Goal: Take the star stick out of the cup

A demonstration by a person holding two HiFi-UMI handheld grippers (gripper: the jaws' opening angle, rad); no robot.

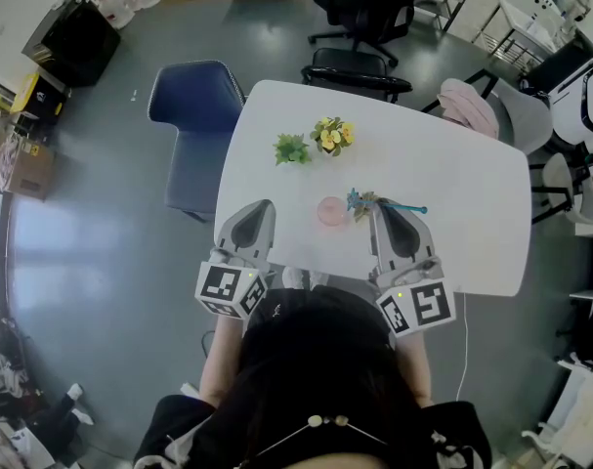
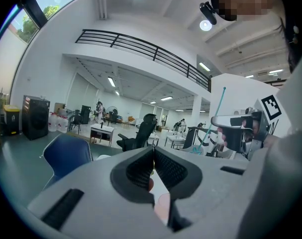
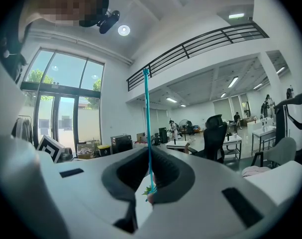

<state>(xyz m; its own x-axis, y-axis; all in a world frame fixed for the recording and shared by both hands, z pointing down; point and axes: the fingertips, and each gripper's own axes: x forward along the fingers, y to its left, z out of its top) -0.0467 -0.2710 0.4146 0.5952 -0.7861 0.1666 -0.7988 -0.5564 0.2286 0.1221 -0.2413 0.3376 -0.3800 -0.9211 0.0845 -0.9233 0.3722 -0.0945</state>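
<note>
Tongs first, from the head view: the right tongs (image 1: 378, 207) are closed on the star stick (image 1: 399, 206), and the left tongs (image 1: 264, 206) are shut with nothing in them. Both sit over the near edge of the white desk (image 1: 462, 179). The pink cup (image 1: 331, 212) stands between them, just at 9 o'clock of the right tongs' tips and well clear of the left ones. The stick's long axis runs almost flat across the picture. Its star end lies at 9 o'clock, right beside the cup's rim, and its bare teal tail points to 3 o'clock, past the tongs. Whether the star has fully cleared the rim cannot be told from here. Two small potted plants (image 1: 314, 141) stand farther off at 12 o'clock.

In the left gripper view, the left tongs (image 2: 153, 157) have their ribbed pads pressed together, with no object between them. At 2 o'clock the right gripper (image 2: 240, 128) shows, with the thin teal stick (image 2: 218, 111) slanting up from it.

In the right gripper view, the right tongs (image 3: 150, 172) pinch the stick (image 3: 147, 123) near its lower end. The shaft rises straight to 12 o'clock, and a scrap of green and pink shows just under the grip at 6 o'clock.

The coming move probably turns on one relation: the star end points toward the cup. The right hand alone holds the stick, so it would likely have to carry it up and away toward 3 o'clock to free the star without tipping the cup.
</note>
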